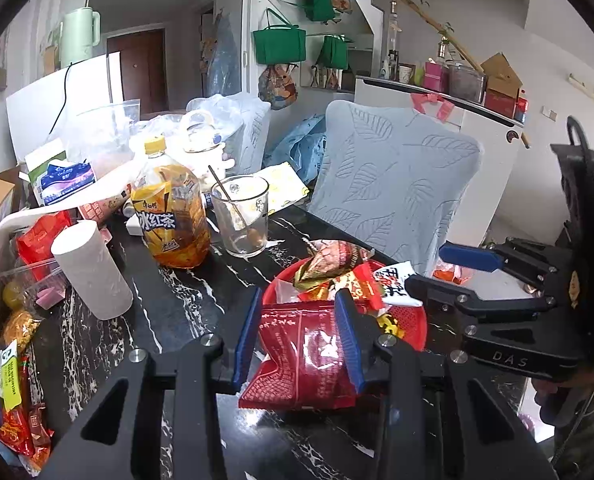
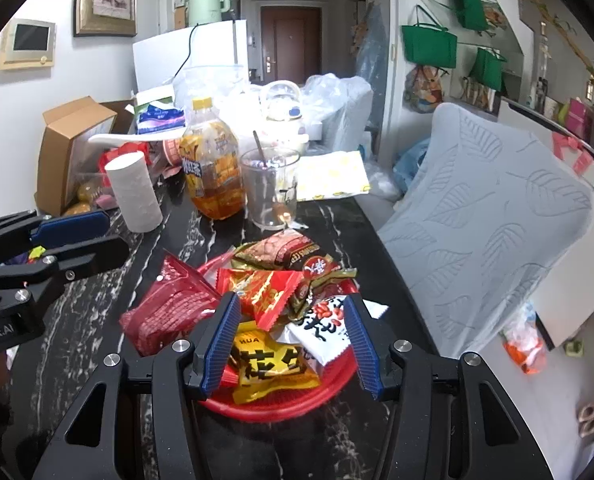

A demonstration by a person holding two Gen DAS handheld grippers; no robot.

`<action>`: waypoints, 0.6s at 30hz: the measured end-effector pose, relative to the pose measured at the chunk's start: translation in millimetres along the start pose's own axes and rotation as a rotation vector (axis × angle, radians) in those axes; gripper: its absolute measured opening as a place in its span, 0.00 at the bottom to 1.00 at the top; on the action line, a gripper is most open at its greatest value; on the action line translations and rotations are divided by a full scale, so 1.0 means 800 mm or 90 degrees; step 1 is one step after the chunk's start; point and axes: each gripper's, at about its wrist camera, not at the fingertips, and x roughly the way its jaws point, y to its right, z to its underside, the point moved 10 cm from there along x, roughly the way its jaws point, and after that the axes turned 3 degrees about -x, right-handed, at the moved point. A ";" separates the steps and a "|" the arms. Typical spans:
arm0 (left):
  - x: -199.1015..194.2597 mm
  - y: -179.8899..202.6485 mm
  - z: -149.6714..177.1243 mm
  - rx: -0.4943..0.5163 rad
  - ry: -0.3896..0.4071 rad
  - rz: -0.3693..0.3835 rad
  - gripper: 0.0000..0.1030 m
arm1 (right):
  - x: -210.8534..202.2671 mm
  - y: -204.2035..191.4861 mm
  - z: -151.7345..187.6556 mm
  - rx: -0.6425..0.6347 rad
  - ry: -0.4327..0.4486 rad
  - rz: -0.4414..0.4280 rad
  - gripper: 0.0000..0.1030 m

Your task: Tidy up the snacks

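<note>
My left gripper [image 1: 299, 334] pinched a crinkly dark-red foil packet [image 1: 305, 356] at the near rim of the red plastic tray [image 2: 281, 410]; my right gripper [image 2: 287, 344] hung spread above the glossy yellow packet [image 2: 271, 364], holding nothing. I judged the red packet next needed setting among the heaped snacks. Beyond stood a glass mug [image 2: 271, 188].

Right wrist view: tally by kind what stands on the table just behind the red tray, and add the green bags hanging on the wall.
Iced tea bottle: 1
Glass: 1
Paper roll: 1
Green bags: 3
Total: 6
</note>
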 end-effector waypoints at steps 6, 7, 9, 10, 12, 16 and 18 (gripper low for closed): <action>-0.018 0.010 -0.010 0.007 0.012 0.006 0.36 | -0.039 0.000 -0.010 0.003 0.029 0.018 0.52; -0.023 0.011 -0.012 0.009 0.017 0.005 0.36 | -0.044 -0.001 -0.012 0.002 0.033 0.021 0.52; -0.031 0.013 -0.018 0.012 0.026 0.000 0.36 | -0.058 -0.002 -0.016 0.002 0.043 0.031 0.52; -0.034 0.014 -0.019 0.013 0.029 -0.003 0.36 | -0.065 -0.002 -0.018 0.004 0.047 0.037 0.52; -0.042 0.015 -0.024 0.014 0.035 -0.014 0.36 | -0.080 -0.002 -0.021 0.008 0.057 0.043 0.59; -0.061 0.017 -0.028 0.003 0.048 -0.014 0.74 | -0.115 -0.002 -0.027 0.018 0.089 0.060 0.69; -0.071 0.018 -0.028 -0.001 0.063 -0.010 0.82 | -0.130 -0.003 -0.028 0.024 0.102 0.069 0.81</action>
